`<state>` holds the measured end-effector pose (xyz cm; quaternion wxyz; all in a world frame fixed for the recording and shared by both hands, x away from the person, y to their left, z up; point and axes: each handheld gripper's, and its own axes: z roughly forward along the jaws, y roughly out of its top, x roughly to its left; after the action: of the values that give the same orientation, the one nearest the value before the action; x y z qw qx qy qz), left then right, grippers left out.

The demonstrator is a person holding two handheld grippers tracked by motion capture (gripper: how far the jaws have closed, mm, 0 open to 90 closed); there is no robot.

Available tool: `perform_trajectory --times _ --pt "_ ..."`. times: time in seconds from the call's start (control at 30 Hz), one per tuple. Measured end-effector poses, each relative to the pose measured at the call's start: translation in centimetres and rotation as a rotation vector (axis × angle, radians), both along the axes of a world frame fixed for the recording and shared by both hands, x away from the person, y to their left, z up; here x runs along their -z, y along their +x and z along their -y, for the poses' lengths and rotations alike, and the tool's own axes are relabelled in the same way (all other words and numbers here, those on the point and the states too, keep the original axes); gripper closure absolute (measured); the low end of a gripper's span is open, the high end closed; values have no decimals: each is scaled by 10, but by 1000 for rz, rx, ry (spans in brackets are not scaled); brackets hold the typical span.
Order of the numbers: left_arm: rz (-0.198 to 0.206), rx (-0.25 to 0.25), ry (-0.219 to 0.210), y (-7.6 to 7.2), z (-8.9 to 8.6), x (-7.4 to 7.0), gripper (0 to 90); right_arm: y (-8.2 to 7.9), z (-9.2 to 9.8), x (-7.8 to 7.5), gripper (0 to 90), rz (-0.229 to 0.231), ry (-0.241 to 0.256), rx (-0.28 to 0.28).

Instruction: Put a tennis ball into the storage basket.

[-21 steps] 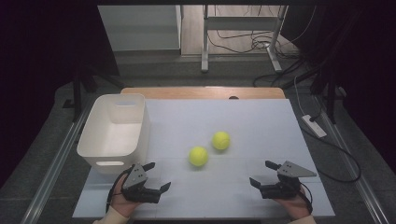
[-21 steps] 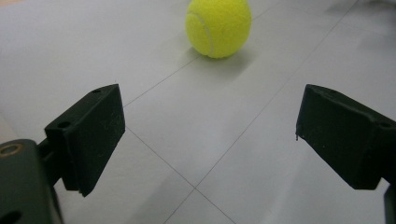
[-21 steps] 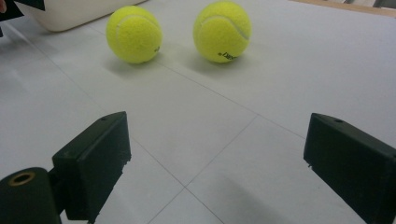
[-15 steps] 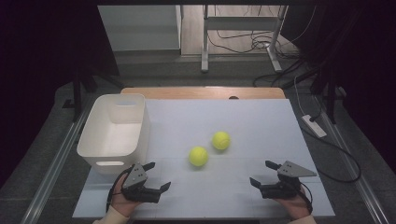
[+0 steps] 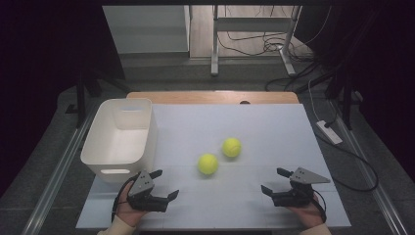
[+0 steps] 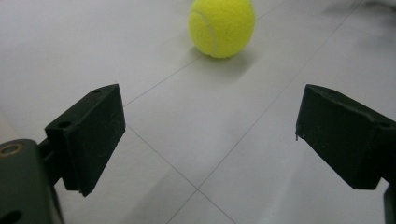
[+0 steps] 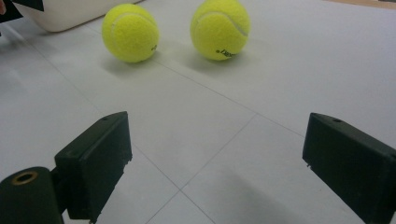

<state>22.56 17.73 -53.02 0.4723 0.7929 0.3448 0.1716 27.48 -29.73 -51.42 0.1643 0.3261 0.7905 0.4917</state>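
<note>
Two yellow tennis balls lie on the white table top: the nearer ball and the farther ball, a little apart. My left gripper rests near the front edge, left of the balls, open and empty. In the left gripper view the nearer ball lies ahead, beyond the open left gripper. My right gripper sits at the front right, open and empty. Its own view shows both balls, the nearer and the farther, well ahead of the open right gripper.
A white plastic bin stands at the table's left side, just behind my left hand; its wall shows behind the balls. A power strip and cables lie on the floor to the right. A wooden strip edges the far side.
</note>
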Motion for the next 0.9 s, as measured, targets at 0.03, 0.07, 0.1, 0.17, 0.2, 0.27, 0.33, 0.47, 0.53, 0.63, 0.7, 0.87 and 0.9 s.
perform_trajectory --times 0.03,0.07,0.1,0.17,0.2,0.27,0.33,0.47,0.53,0.63,0.7,0.87,0.9 --pt "0 0 0 0 0 0 92 0 0 0 83 0 0 0" --pt "0 -2 0 0 0 0 92 1 0 0 84 0 1 1" --pt "0 -1 0 0 0 0 92 1 0 0 84 -1 2 0" --pt "4 1 3 0 0 0 92 0 0 0 85 1 4 1" --pt "4 2 3 0 1 -1 92 0 0 -1 85 3 4 0" --pt "5 2 5 0 1 -1 92 -1 0 -1 86 5 6 -1" --pt "8 2 2 1 1 -2 92 -1 1 -1 86 5 4 -1" --pt "15 5 -3 1 2 -5 92 -4 1 -1 87 3 9 -1" --pt "19 9 -2 1 2 -7 91 -5 1 -1 87 6 8 1" --pt "22 7 -5 0 3 -9 91 -7 0 -3 88 9 10 -1" --pt "20 6 -2 0 5 -11 91 -8 0 -3 88 9 13 -4" --pt "12 17 12 0 9 -20 89 -11 -2 -5 89 20 10 -6" --pt "11 17 10 0 9 -22 89 -11 -3 -5 90 21 8 -13"
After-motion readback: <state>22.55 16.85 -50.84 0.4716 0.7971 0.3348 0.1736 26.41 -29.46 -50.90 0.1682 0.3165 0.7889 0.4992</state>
